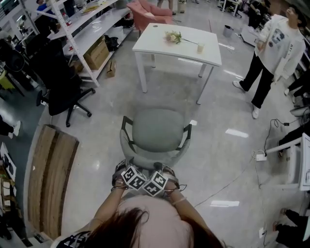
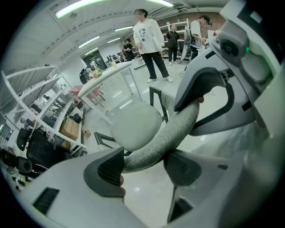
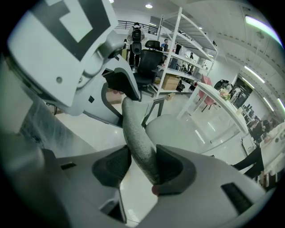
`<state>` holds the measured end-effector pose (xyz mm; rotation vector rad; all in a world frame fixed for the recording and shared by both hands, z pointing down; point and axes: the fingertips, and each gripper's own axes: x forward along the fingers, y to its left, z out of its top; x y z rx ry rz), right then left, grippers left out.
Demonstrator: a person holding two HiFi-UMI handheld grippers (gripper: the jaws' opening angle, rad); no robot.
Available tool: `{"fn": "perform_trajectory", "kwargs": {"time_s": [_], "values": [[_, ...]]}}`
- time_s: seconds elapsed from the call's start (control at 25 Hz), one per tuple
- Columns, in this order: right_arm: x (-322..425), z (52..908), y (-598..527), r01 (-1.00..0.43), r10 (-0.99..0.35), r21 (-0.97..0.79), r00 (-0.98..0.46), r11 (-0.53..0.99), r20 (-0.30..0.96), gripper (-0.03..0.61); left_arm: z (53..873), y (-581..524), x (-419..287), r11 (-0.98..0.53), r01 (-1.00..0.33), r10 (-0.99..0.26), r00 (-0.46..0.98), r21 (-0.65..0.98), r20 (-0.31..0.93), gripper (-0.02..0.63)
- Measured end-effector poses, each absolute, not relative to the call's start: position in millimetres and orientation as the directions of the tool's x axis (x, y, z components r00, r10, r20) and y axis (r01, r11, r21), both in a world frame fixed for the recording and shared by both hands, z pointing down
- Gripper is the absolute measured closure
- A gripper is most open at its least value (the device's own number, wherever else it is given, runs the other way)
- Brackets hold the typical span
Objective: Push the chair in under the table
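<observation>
At 6 o'clock in my head view, I log:
- Left gripper (image 2: 143, 165): clamped on the chair back (image 2: 176, 133).
- Right gripper (image 3: 142, 168): just beside the left one, clamped on the same rim.
- Chair (image 1: 157, 131): grey, at centre, seat facing 12 o'clock.
- Table (image 1: 160, 42): white, at 12 o'clock, well apart from the chair.
- Person (image 1: 273, 53): standing at 2 o'clock.

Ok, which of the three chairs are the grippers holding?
The grey chair facing the white table: the left gripper and right gripper clamp its backrest. The black chair stands left by the shelves; the pink chair is beyond the table.
</observation>
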<state>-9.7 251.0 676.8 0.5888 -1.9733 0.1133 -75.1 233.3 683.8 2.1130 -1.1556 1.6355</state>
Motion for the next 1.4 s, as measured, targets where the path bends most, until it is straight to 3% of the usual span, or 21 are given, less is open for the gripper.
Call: {"fn": "perform_trajectory", "kwargs": {"time_s": [1.4], "values": [[-33,680,168,-0.466,-0.334,0.154,-0.332,0.871,0.882,0.402,687,148,-96,-0.721,-0.644,-0.411,0.103,-0.254,0.906,0.339]]}}
